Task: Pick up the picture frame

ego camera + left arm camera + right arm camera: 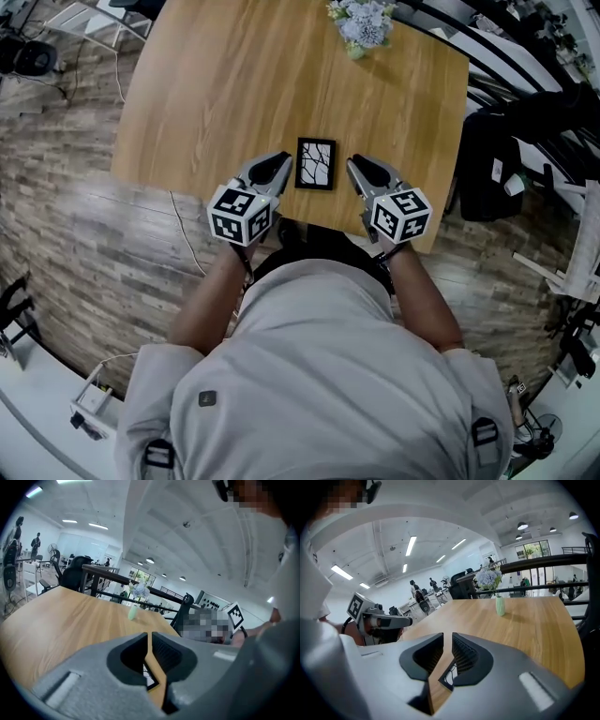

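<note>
A small black picture frame [315,164] with a white branch-pattern print lies flat on the wooden table [234,94], near its front edge. My left gripper [283,159] hangs just left of the frame and my right gripper [353,162] just right of it, both pointing toward the far side of the table. In the left gripper view the jaws [150,637] stand a narrow slit apart with nothing between them; a corner of the frame [150,679] shows below. The right gripper [447,638] shows a slightly wider gap, also empty, with the frame's edge [449,677] beneath.
A pale green vase of flowers [361,23] stands at the table's far edge. A black chair with a bag [497,169] sits to the right of the table. A thin cable [183,234] runs over the wooden floor at the left. My torso is right at the table's front edge.
</note>
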Action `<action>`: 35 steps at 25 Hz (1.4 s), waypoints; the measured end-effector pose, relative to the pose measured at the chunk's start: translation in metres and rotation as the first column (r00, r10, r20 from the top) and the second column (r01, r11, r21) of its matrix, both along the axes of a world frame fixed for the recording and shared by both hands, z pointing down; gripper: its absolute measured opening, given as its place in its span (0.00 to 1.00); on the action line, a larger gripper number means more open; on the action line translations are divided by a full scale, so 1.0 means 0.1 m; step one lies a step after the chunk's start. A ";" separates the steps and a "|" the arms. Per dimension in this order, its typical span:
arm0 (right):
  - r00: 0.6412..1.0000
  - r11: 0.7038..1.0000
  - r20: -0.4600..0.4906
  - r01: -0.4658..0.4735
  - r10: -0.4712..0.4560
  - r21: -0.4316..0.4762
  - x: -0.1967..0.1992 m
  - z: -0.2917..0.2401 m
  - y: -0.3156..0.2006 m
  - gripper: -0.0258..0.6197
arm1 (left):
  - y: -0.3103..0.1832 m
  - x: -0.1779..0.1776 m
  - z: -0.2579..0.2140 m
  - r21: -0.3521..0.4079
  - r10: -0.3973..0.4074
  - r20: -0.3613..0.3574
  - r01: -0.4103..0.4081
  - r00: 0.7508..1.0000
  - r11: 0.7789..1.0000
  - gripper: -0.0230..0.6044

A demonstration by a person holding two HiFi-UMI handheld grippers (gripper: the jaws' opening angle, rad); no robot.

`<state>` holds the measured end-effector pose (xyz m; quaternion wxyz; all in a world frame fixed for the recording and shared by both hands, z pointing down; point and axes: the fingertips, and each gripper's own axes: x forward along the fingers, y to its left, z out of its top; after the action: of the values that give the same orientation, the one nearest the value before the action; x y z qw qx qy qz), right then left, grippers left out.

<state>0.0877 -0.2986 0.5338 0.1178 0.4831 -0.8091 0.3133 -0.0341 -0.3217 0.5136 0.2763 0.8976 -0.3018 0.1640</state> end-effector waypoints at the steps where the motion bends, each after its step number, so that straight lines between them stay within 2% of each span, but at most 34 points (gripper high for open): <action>1: 1.000 1.000 0.004 0.005 -0.005 -0.020 -0.02 0.09 -0.02 0.15 | -0.01 0.00 0.10 -0.019 0.000 0.010 0.000 1.000 1.000 0.09; 8: 0.999 0.986 0.009 0.040 -0.039 -0.164 -0.02 0.69 -0.04 0.19 | 0.00 0.05 0.74 -0.176 0.026 0.055 -0.016 0.998 0.984 0.15; 13: 0.998 0.972 -0.011 0.065 -0.069 -0.227 -0.02 1.04 -0.13 0.21 | -0.07 0.08 1.12 -0.244 0.072 0.084 -0.050 0.994 0.969 0.19; 21: 0.995 0.921 0.015 0.098 -0.100 -0.377 -0.05 1.66 -0.02 0.23 | -0.01 0.14 1.76 -0.359 0.092 0.134 -0.038 0.987 0.933 0.23; 30: 0.992 0.878 -0.018 0.099 -0.121 -0.468 -0.08 2.06 -0.05 0.24 | 0.02 0.17 2.18 -0.446 0.114 0.182 -0.021 0.977 0.895 0.26; 35: 0.991 0.862 -0.025 0.105 -0.135 -0.496 -0.13 2.22 -0.02 0.25 | 0.01 0.20 2.31 -0.466 0.139 0.192 -0.035 0.972 0.884 0.26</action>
<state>0.0743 -0.3010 0.7553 0.2802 0.3947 -0.7270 0.4870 -0.0139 -0.3205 0.7448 0.4379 0.7957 -0.2424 0.3411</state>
